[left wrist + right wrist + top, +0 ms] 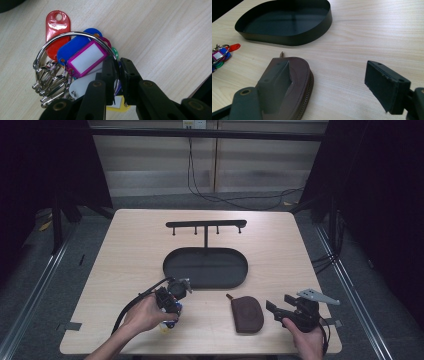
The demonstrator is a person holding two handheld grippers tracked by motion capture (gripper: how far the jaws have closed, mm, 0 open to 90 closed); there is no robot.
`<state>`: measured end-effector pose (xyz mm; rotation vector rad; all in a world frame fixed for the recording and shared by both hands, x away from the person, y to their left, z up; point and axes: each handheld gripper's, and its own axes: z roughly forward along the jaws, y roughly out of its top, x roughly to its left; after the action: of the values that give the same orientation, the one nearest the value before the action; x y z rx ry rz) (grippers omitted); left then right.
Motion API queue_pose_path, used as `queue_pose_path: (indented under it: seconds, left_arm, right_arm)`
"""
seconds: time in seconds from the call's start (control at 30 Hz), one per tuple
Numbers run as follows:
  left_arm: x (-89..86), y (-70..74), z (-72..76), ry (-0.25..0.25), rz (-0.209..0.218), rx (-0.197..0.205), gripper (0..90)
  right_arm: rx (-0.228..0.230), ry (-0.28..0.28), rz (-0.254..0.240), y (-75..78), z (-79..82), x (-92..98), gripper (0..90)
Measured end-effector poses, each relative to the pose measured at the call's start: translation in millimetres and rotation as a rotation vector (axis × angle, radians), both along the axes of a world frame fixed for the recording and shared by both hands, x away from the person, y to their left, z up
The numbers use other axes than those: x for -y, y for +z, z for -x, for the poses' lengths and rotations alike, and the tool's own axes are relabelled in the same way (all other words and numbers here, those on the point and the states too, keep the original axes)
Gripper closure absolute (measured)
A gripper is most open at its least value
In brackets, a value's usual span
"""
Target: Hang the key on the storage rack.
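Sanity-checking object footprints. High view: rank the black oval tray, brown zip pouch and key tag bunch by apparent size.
1. Black oval tray, clearly largest, though it lies farther from the camera than the other two.
2. Brown zip pouch, far smaller than the tray.
3. Key tag bunch, smallest as seen, but the left gripper and hand cover much of it, so this rank is unsure.

In the high view, the person's left hand [145, 314] enters from the lower left of the frame, holding the left tool [172, 312] angled down toward the lower centre. In the left gripper view its black jaws are closed together, pinching a thin metal ring [75, 35]. The right hand [306, 337] sits at the lower right, its right tool [274, 310] pointing left with jaws spread wide apart.
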<state>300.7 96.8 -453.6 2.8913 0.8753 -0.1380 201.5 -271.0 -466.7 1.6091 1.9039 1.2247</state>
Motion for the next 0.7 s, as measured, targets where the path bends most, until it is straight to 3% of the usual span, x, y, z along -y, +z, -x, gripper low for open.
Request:
queue_pose_path:
  seconds: [0.1, 0.33, 0.47, 0.7]
  left_arm:
    - [1.2, 0.4, -0.1, -0.012, -0.003, 0.003, 78.6]
    - [3.9, -0.1, -0.6, -0.015, -0.013, 0.023, 82.0]
    - [7.4, -3.4, 1.9, -0.050, -0.031, 0.007, 86.9]
    - [6.5, -3.5, -2.7, -0.056, -0.019, -0.024, 87.3]
  right_arm:
    - [-0.002, -0.001, 0.001, -0.4, -0.9, 0.1, 20.6]
    - [-0.003, -0.002, 0.001, -0.6, -1.3, 0.1, 20.6]
    - [-0.005, -0.003, 0.000, -0.6, -1.3, 0.2, 20.6]
    - [-0.006, -0.002, -0.002, -1.0, -1.8, 0.7, 20.6]
